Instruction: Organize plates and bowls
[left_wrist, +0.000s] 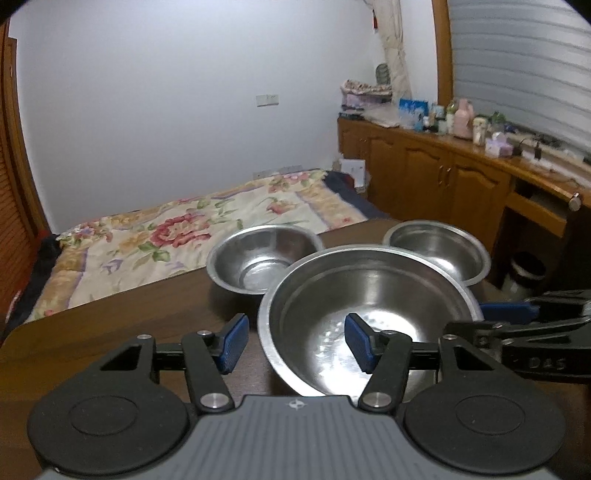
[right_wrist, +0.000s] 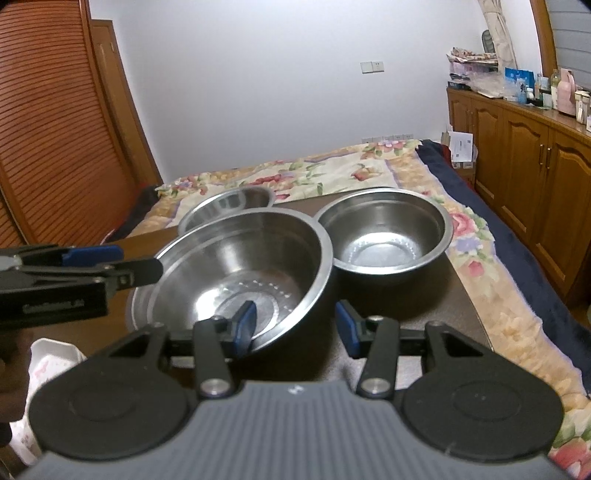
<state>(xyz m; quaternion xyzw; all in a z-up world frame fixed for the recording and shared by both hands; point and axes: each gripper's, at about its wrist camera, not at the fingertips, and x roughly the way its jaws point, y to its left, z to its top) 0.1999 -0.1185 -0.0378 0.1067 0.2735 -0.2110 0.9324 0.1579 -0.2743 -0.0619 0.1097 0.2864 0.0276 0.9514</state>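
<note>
Looking along my left gripper (left_wrist: 295, 341), I see its jaws spread wide with the near-left rim of the large steel bowl (left_wrist: 369, 306) standing between them: one blue pad is outside the wall, the other over the inside. Nothing is pinched yet. The bowl sits on the dark wooden table (left_wrist: 110, 332), with two smaller bowls behind it, one at back left (left_wrist: 258, 258) and one at back right (left_wrist: 439, 247). To do this grip well, I judge I should lower until the pads bracket the rim squarely, then squeeze on the wall itself, since thin polished steel will slip from a shallow bite. My right gripper (left_wrist: 506, 312) comes in from the right edge of this view; its tip lies at the bowl's far side, and I cannot tell there whether it touches.

Switching to the right wrist view, my right gripper (right_wrist: 295, 328) is also wide apart, straddling the near rim of the large bowl (right_wrist: 236, 266), one pad inside and one outside. Lifting evenly with both sides seems wise, so the bowl stays level over the right small bowl (right_wrist: 384, 232). The left small bowl (right_wrist: 229, 203) is mostly hidden behind the big one. My left gripper (right_wrist: 110, 262) shows side-on, its pads hard to make out. A white object at lower left (right_wrist: 55, 354) is cut off and I cannot identify it.
</note>
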